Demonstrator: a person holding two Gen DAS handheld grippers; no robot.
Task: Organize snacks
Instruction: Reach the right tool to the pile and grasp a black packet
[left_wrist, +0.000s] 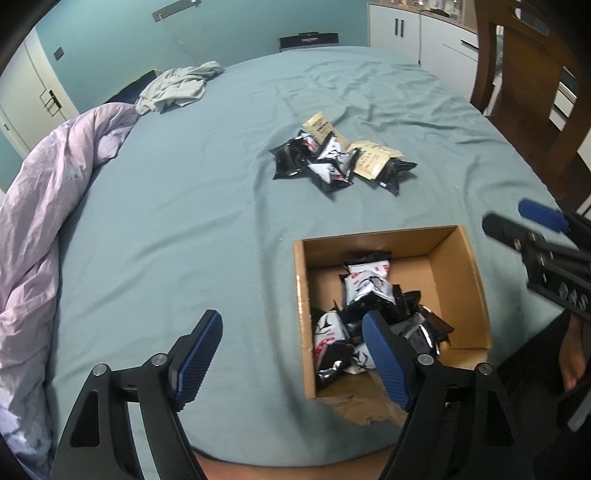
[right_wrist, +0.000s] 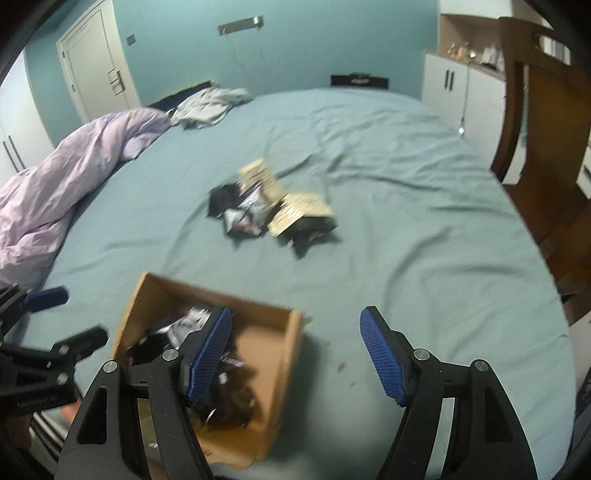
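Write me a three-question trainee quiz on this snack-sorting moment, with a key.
1. True or false: the left hand-held gripper holds a snack packet.
2. Where do the unsorted snack packets lie? A) in the cardboard box B) in a pile on the teal bedsheet C) on the wooden chair
3. Fill in: the two lighter packets in the pile are ____ coloured.

Key: 1 false, both grippers, including the right hand-held gripper, are open and empty. 2 B. 3 beige.

Both wrist views look steeply down, close over the cardboard box (left_wrist: 391, 251), sharing the bed (left_wrist: 184, 221) and snack pile (right_wrist: 266, 210).
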